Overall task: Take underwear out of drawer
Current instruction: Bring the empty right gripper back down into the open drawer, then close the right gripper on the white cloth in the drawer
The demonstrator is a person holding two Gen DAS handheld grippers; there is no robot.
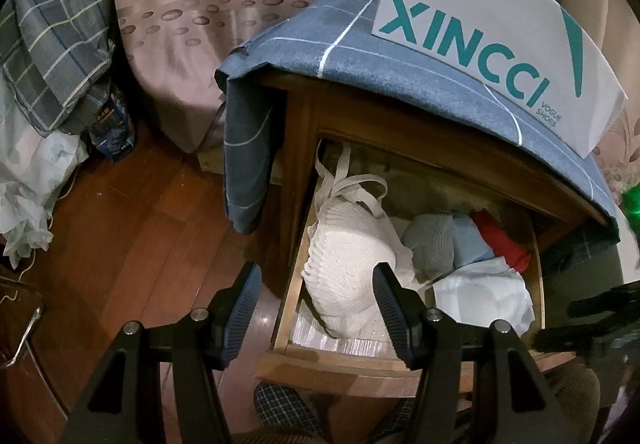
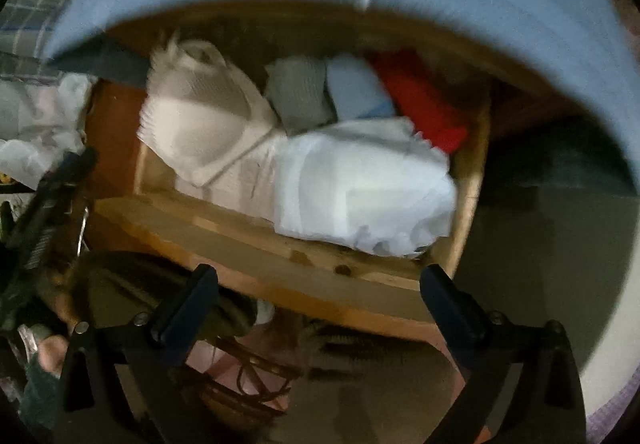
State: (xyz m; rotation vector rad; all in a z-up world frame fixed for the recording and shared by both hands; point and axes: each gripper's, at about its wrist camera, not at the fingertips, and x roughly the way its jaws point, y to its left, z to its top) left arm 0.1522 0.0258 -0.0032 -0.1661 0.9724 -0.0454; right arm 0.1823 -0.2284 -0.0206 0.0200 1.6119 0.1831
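Underwear: your target lies in the open wooden drawer [image 1: 280, 324]; every place below is told from that drawer.
White bra [image 1: 344, 280]: at the drawer's left end, straps trailing toward the back under the cabinet top.
Pale blue-white garment [image 2: 360, 191]: at the drawer's front right, against the front board.
Grey piece [image 2: 298, 93]: folded, at the back, just right of the bra.
Light blue piece [image 2: 356, 89]: beside the grey one, at the back.
Red piece [image 2: 420, 99]: back right corner.
Left gripper [image 1: 316, 314]: you hold it above the drawer's front left corner; fingers apart, nothing between them; the right finger [image 1: 394, 318] overlaps the bra in view, contact cannot be told.
Right gripper [image 2: 320, 304]: you have it above the drawer's front board, pointing down; fingers spread wide, empty; view blurred.
Blue checked cloth [image 1: 400, 55]: draped over the cabinet top above the drawer, hanging down its left side.
Shoe box [image 1: 480, 27]: marked XINCCI, on that cloth.
Floor [image 1: 132, 228]: reddish wood, left of the drawer.
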